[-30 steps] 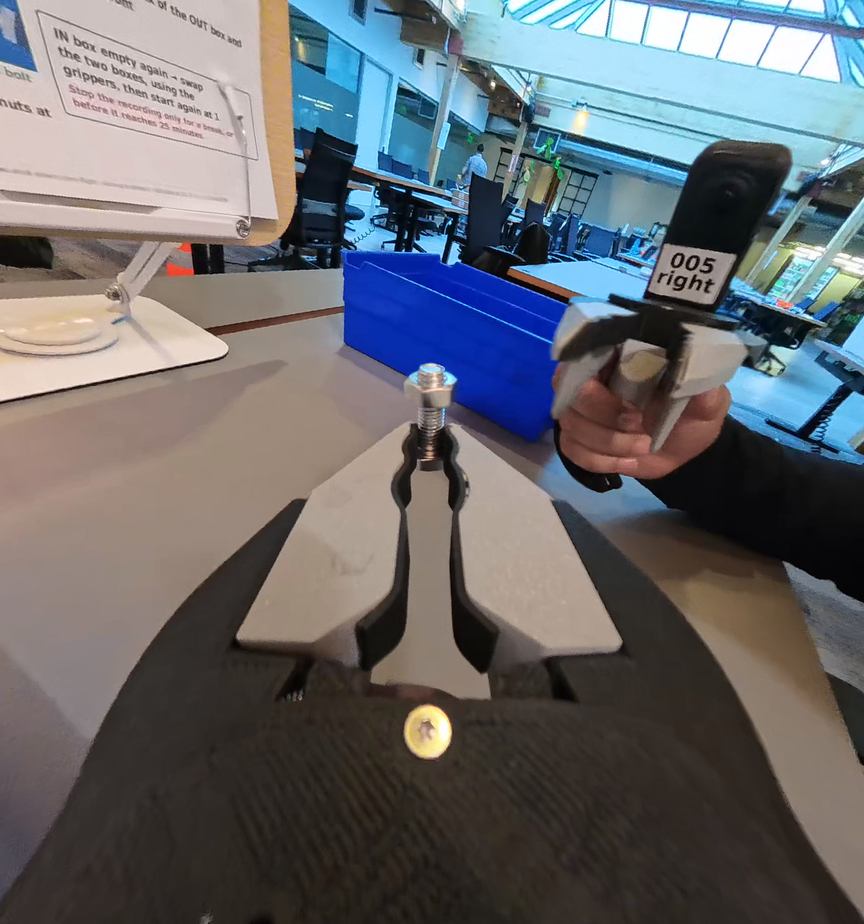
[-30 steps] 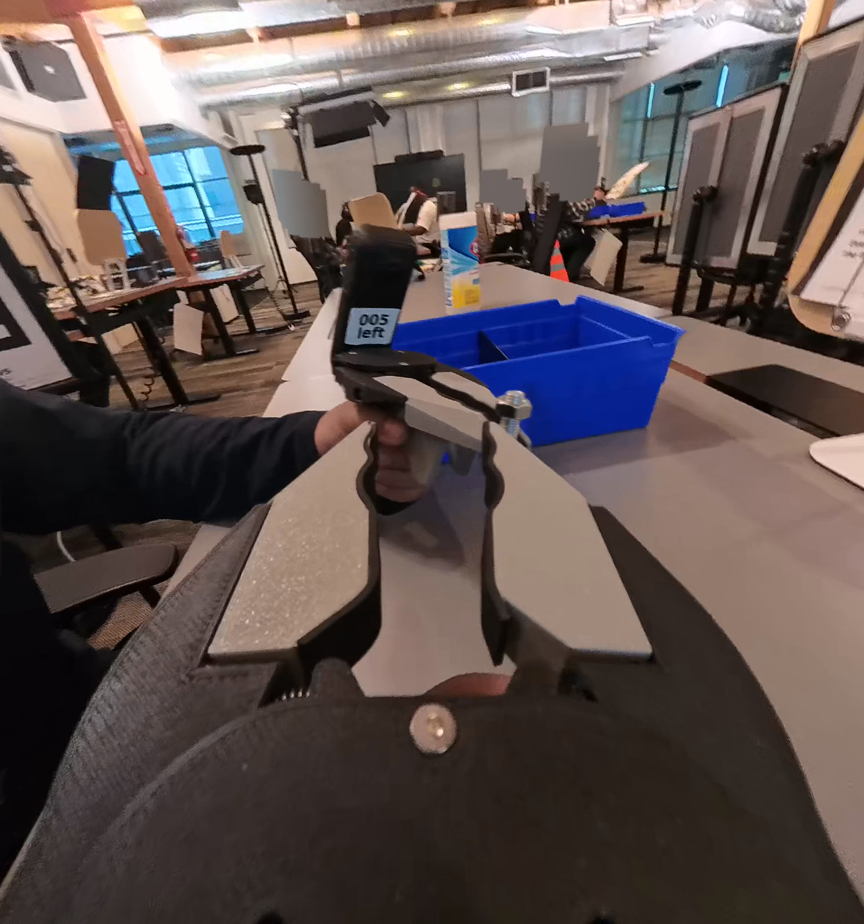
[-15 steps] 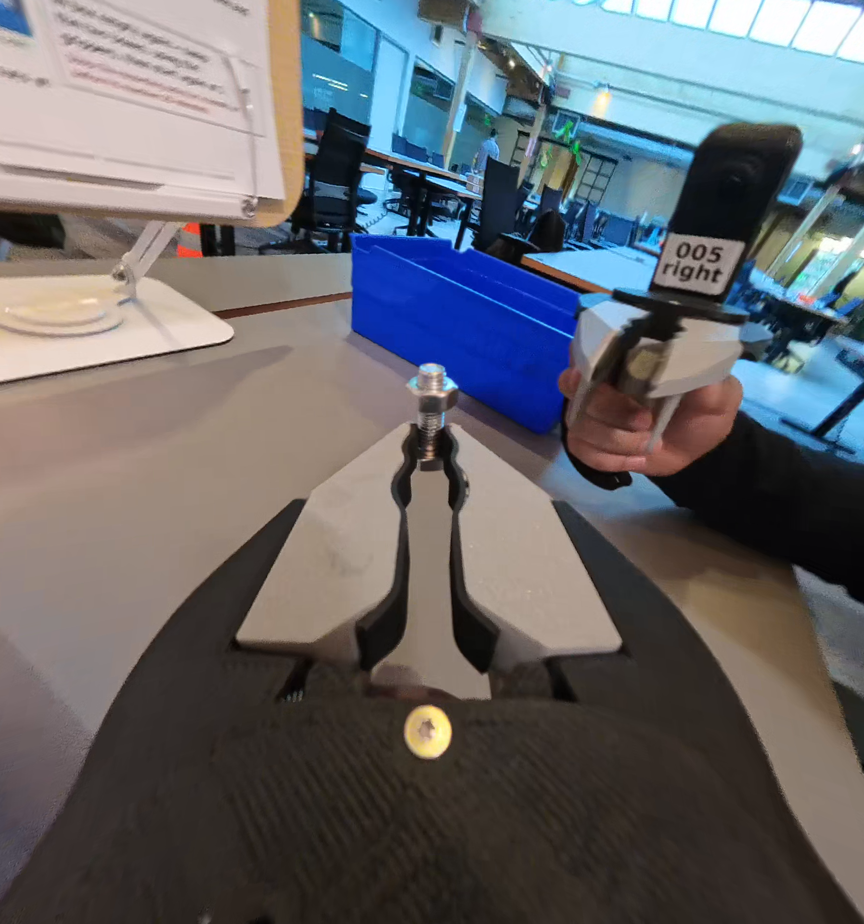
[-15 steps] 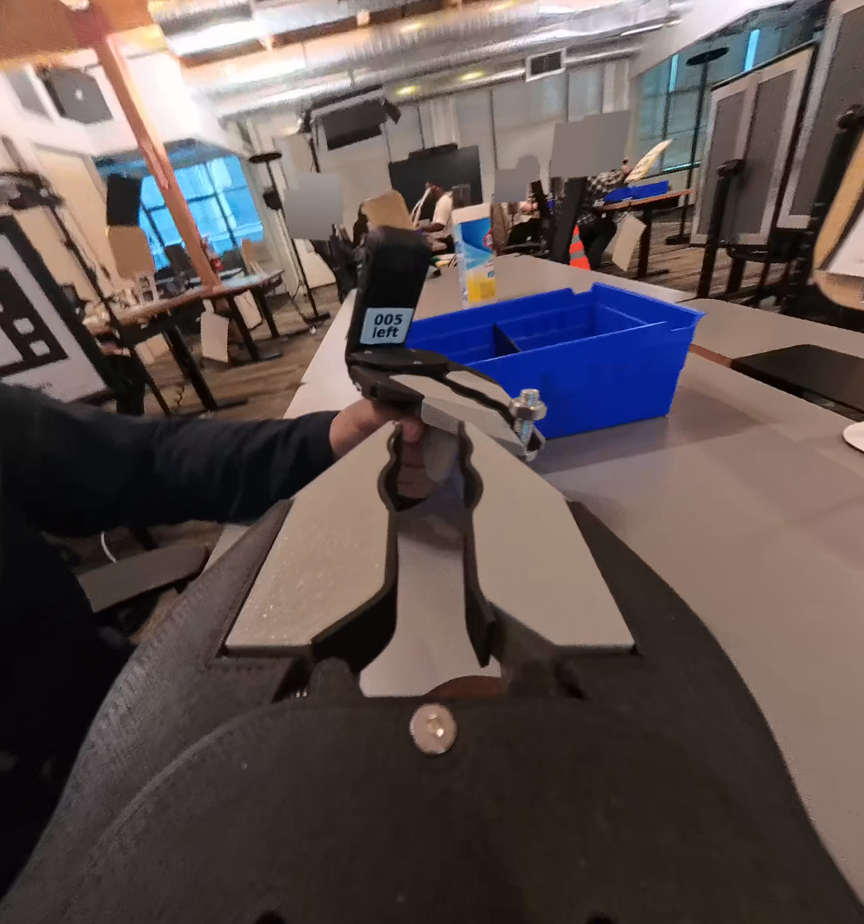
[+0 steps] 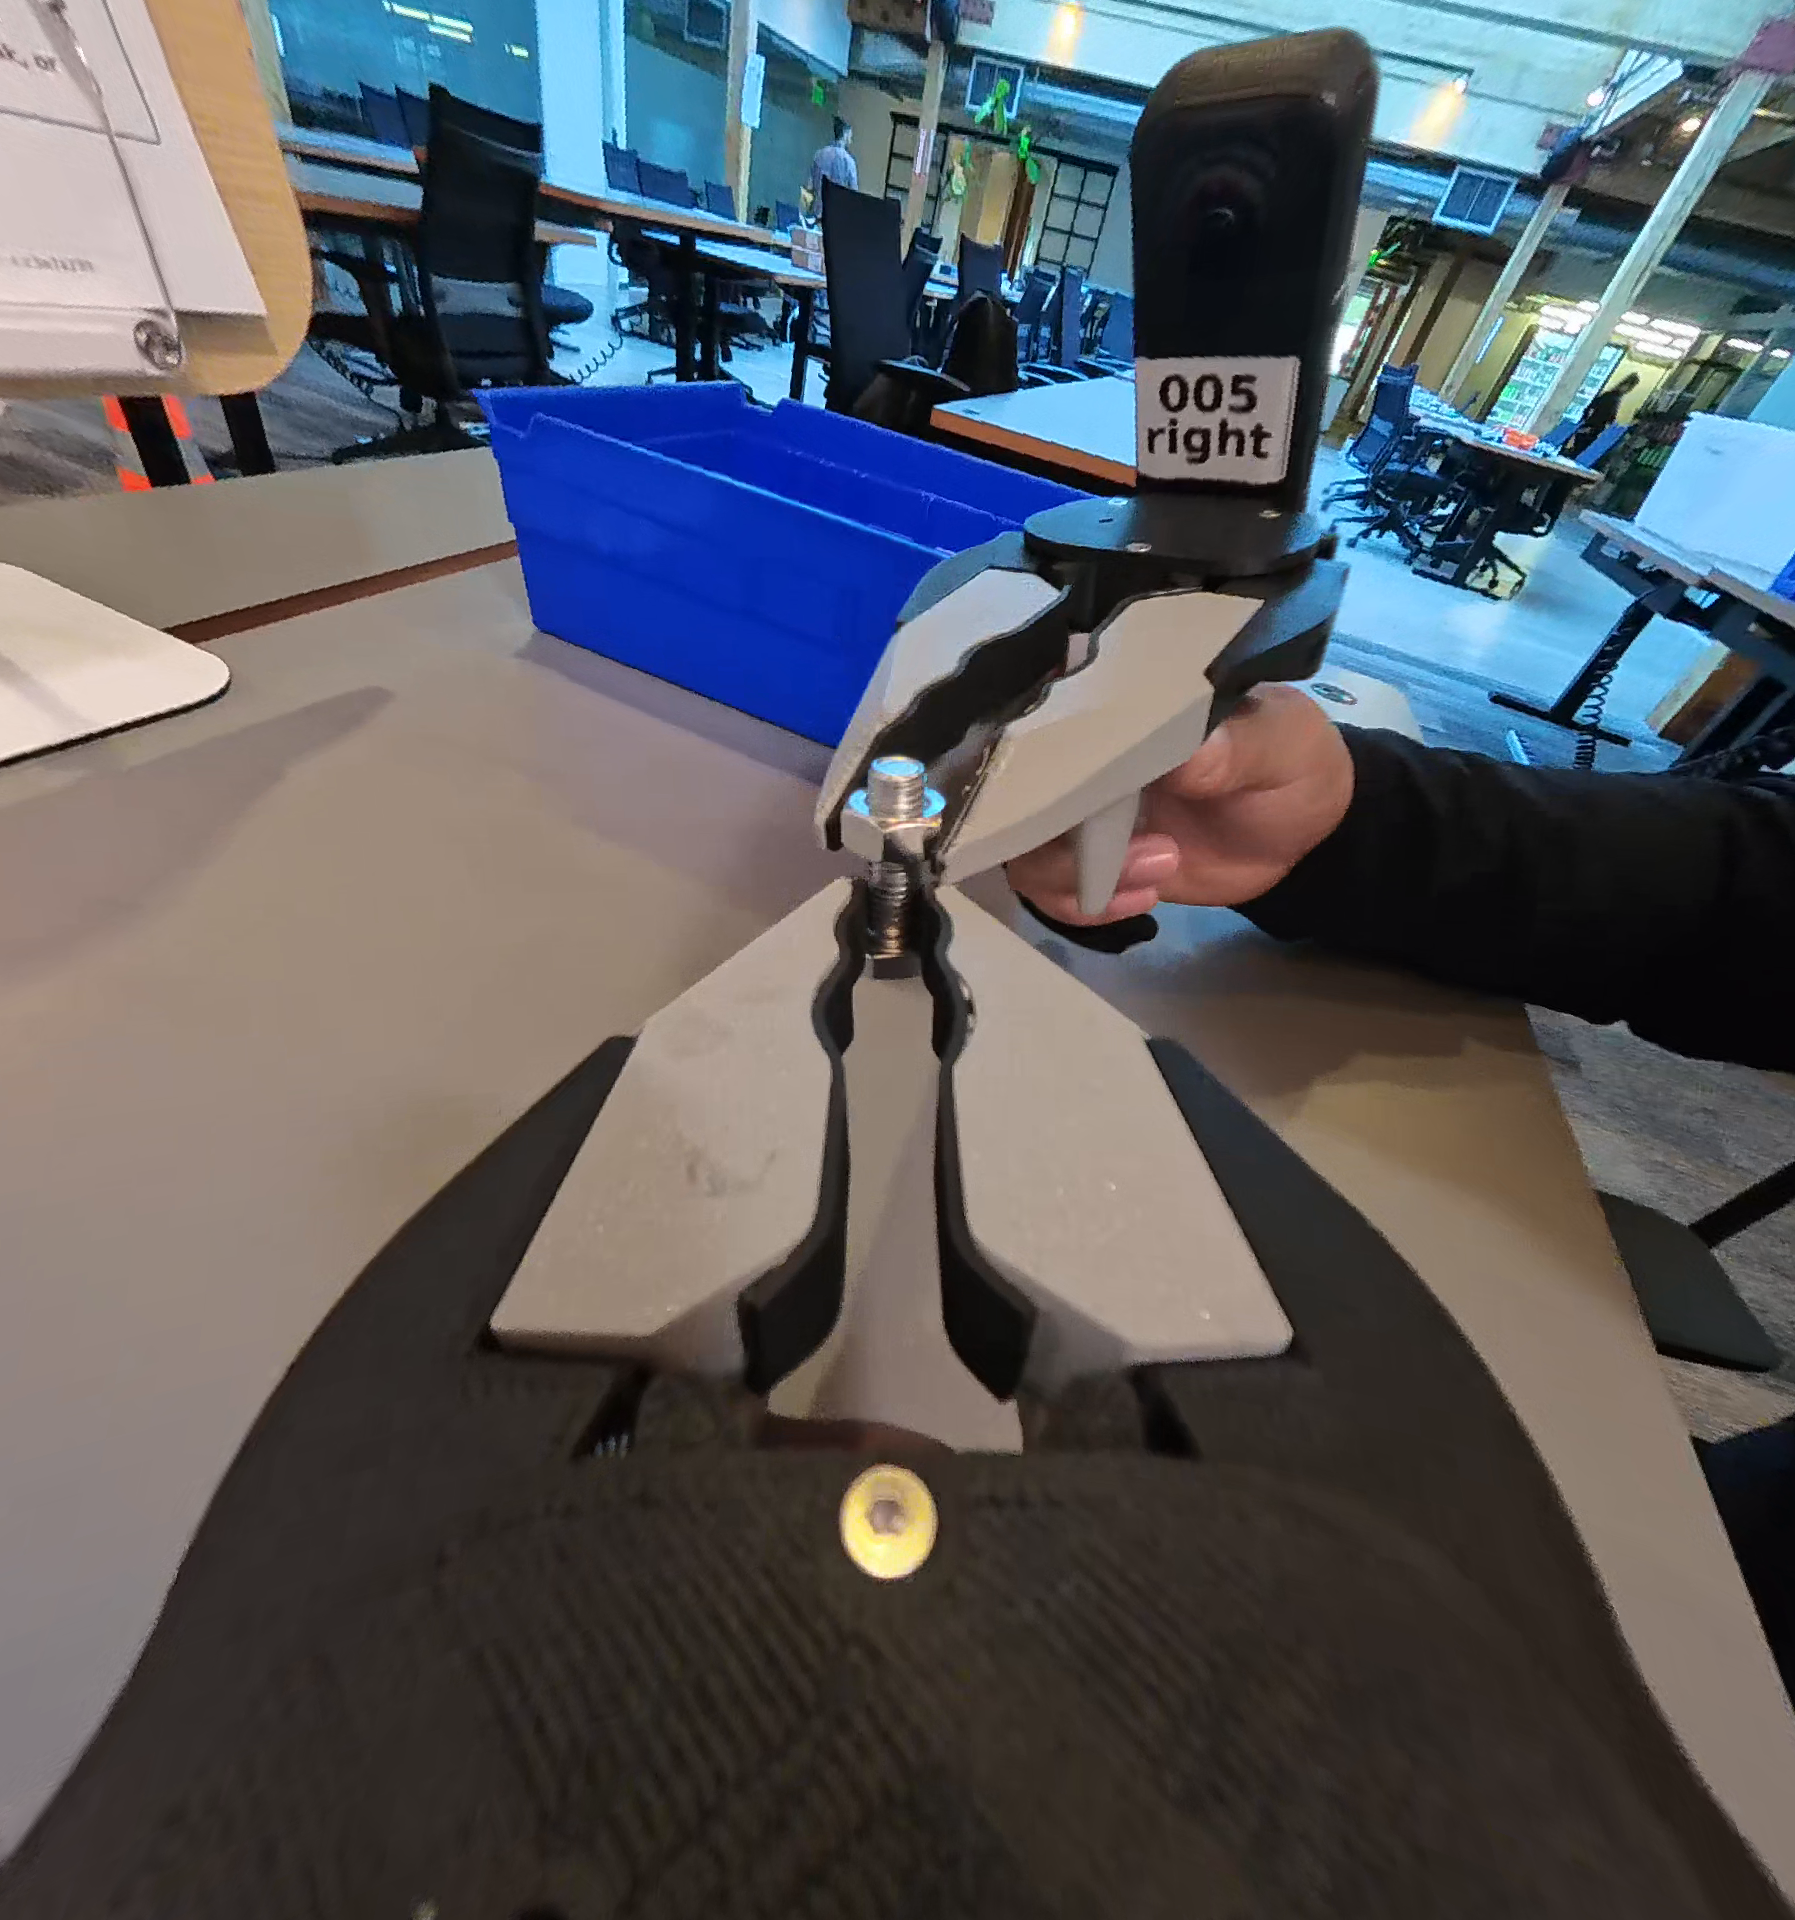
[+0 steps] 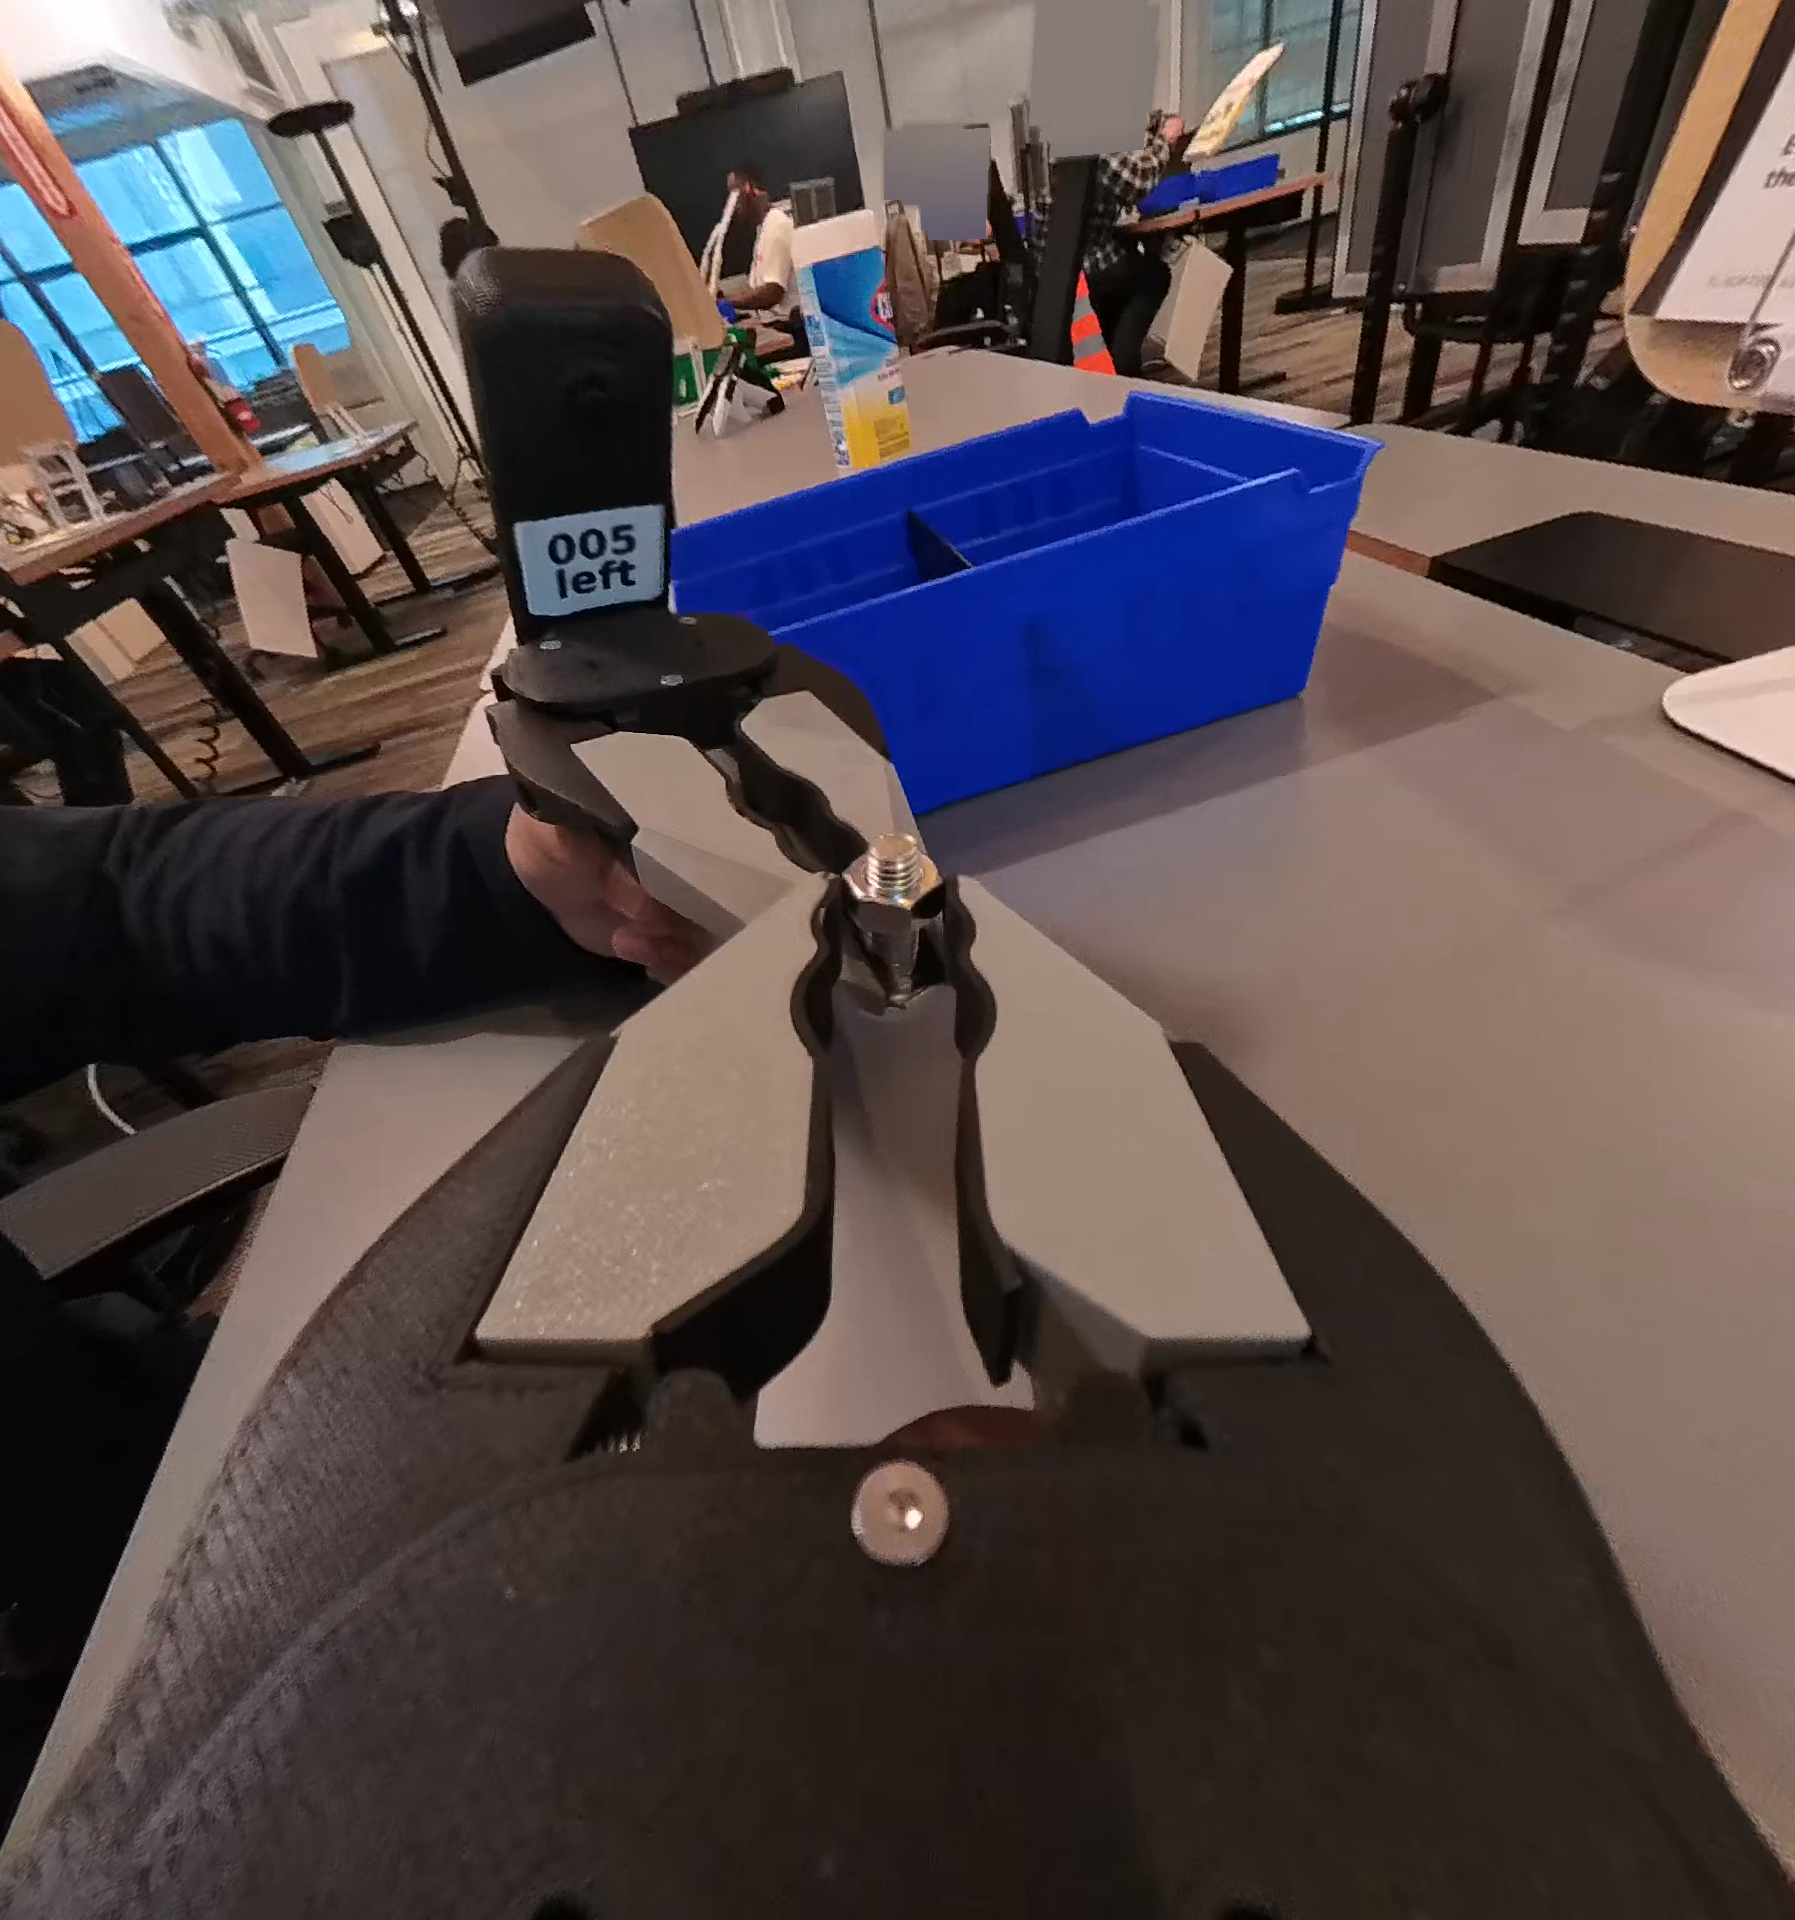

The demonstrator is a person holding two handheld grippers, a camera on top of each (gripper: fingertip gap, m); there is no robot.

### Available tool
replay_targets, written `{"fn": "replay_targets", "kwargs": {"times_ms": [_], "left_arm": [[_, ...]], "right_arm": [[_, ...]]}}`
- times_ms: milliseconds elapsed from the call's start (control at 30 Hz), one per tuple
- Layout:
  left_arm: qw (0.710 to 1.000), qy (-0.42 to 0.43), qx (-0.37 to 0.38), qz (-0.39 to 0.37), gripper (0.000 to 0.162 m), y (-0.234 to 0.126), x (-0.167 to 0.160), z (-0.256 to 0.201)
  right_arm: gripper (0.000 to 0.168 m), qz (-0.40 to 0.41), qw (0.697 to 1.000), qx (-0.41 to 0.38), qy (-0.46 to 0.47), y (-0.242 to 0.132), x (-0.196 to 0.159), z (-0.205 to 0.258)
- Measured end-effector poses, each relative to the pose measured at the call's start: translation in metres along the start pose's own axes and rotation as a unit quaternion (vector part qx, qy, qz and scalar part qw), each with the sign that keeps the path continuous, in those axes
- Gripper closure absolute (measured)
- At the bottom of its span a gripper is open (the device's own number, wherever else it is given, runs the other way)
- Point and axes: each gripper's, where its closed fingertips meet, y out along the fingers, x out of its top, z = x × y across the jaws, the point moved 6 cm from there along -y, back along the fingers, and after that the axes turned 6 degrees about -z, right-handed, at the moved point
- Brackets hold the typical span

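Observation:
My left gripper (image 5: 891,940) is shut on the lower shaft of a steel bolt (image 5: 889,904), holding it upright above the grey table (image 5: 353,883). A hex nut (image 5: 891,821) sits near the bolt's top. My right gripper (image 6: 888,920) has come in from the right and is shut on the nut (image 6: 891,894); in the left wrist view its fingers (image 5: 1038,758) flank the nut on both sides. In the right wrist view the left gripper's finger (image 6: 779,800) reaches the bolt (image 6: 895,961) from the left, and its tips are hidden behind mine.
A blue divided bin (image 5: 716,561) stands on the table behind the grippers, also in the right wrist view (image 6: 1080,665). A white stand base (image 5: 41,665) carries a clipboard with a sheet (image 5: 41,208). A wipes canister (image 6: 857,343) and a black mat (image 6: 1651,582) lie farther off.
The right gripper moved in from the side, narrowed its jaws and closed around the nut on the bolt. The left gripper kept holding the bolt upright.

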Motion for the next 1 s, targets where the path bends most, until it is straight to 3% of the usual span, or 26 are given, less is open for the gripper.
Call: {"fn": "replay_targets", "kwargs": {"times_ms": [200, 333, 400, 567, 633, 700, 867, 1000], "left_arm": [[0.998, -0.051, 0.009, -0.023, 0.131, -0.004, 0.005, 0.009], [0.998, -0.05, 0.016, -0.014, 0.13, -0.004, 0.002, 0.013], [0.999, -0.049, 0.018, -0.008, 0.131, -0.003, 0.001, 0.012], [0.999, -0.034, 0.035, 0.015, 0.134, 0.0, -0.005, 0.013], [0.998, -0.04, 0.033, 0.021, 0.134, 0.001, -0.007, 0.013], [0.998, -0.044, 0.038, 0.026, 0.134, 0.002, -0.01, 0.016], [0.997, -0.053, 0.05, 0.032, 0.135, 0.001, -0.013, 0.022], [0.996, -0.057, 0.055, 0.03, 0.136, -0.001, -0.012, 0.024]], "right_arm": [[0.153, -0.037, 0.997, -0.064, -0.02, -0.015, 0.016, -0.012], [0.152, -0.09, 0.983, -0.136, -0.082, -0.046, 0.05, -0.017], [0.152, -0.114, 0.963, -0.2, -0.138, -0.073, 0.073, -0.019], [0.152, -0.133, 0.874, -0.409, -0.228, -0.161, 0.111, -0.044], [0.152, -0.086, 0.866, -0.45, -0.202, -0.183, 0.105, -0.065], [0.153, -0.019, 0.877, -0.461, -0.135, -0.194, 0.085, -0.089], [0.152, 0.152, 0.893, -0.424, 0.015, -0.194, 0.018, -0.13], [0.153, 0.193, 0.874, -0.446, 0.007, -0.194, 0.004, -0.141]]}}
